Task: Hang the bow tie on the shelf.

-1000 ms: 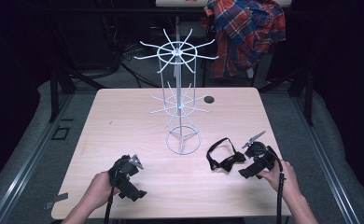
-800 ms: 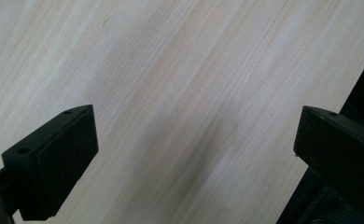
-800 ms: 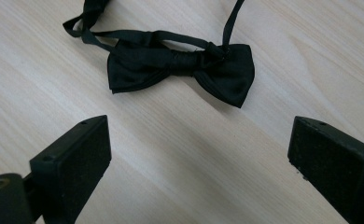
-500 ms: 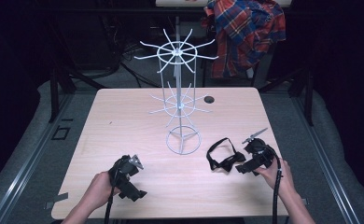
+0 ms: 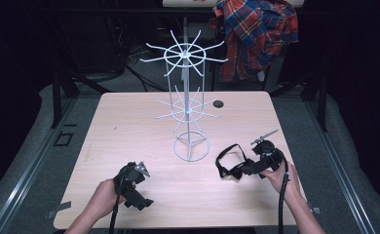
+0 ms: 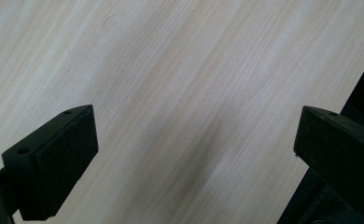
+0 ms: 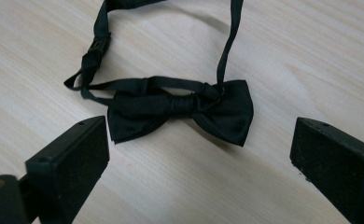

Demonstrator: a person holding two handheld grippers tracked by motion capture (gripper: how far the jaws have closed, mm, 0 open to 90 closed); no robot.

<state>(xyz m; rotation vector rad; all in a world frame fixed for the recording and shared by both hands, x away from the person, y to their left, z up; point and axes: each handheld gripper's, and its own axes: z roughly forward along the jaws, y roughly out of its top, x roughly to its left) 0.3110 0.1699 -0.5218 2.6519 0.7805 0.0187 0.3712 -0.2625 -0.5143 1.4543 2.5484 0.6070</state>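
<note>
From above, both hands rest low on the table (image 5: 129, 126): left gripper (image 5: 138, 187) near the front edge, right gripper (image 5: 250, 167) right at the bow tie (image 5: 232, 165), wire rack (image 5: 190, 112) mid-table. Left gripper view: jaws spread over bare wood. Right gripper view: jaws wide apart, bow tie (image 7: 185, 109) lying flat just beyond them, strap looping away.

The rack (image 5: 190, 112) is stood on the table (image 5: 129, 126), near its middle. Right of the rack and nearer the person, the bow tie (image 5: 232, 163) is laid flat (strap looped toward the rack), the right gripper (image 5: 261, 163) just beside it. The left gripper (image 5: 132, 183) is held left of the rack, near the front edge. A shirt (image 5: 256, 34) is hung behind the rack, beyond the table.
</note>
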